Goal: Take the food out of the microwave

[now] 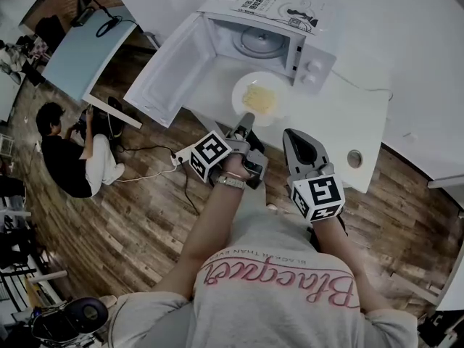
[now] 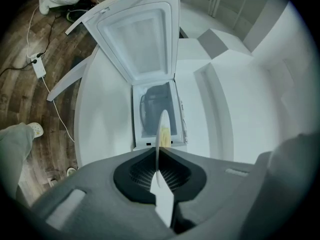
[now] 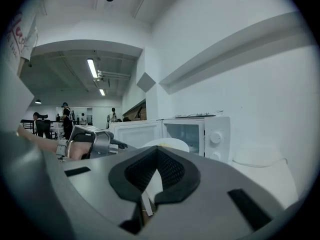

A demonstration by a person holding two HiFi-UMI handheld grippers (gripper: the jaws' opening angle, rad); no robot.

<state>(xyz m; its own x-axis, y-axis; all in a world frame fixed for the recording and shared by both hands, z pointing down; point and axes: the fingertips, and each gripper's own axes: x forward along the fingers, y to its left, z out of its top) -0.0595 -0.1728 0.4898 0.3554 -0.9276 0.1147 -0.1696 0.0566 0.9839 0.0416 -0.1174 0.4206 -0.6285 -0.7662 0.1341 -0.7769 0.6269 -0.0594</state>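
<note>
The white microwave (image 1: 264, 42) stands on the table with its door (image 1: 170, 67) swung wide open to the left. A white plate (image 1: 259, 98) of yellow food hangs in front of the opening, outside the cavity. My left gripper (image 1: 247, 119) is shut on the plate's near rim. In the left gripper view the plate (image 2: 162, 131) shows edge-on, clamped between the pads of the left gripper (image 2: 159, 151), with the open microwave (image 2: 152, 111) beyond. My right gripper (image 1: 291, 135) hovers just right of the plate, shut and holding nothing. The right gripper (image 3: 156, 150) points toward the plate (image 3: 167, 144) and the microwave (image 3: 200, 131).
The white table (image 1: 362, 133) has a round hole (image 1: 354, 158) near its right front corner. Papers (image 1: 275, 6) lie on top of the microwave. A person (image 1: 65, 151) sits on the wooden floor at the left, near a power strip (image 1: 177, 159) and cables.
</note>
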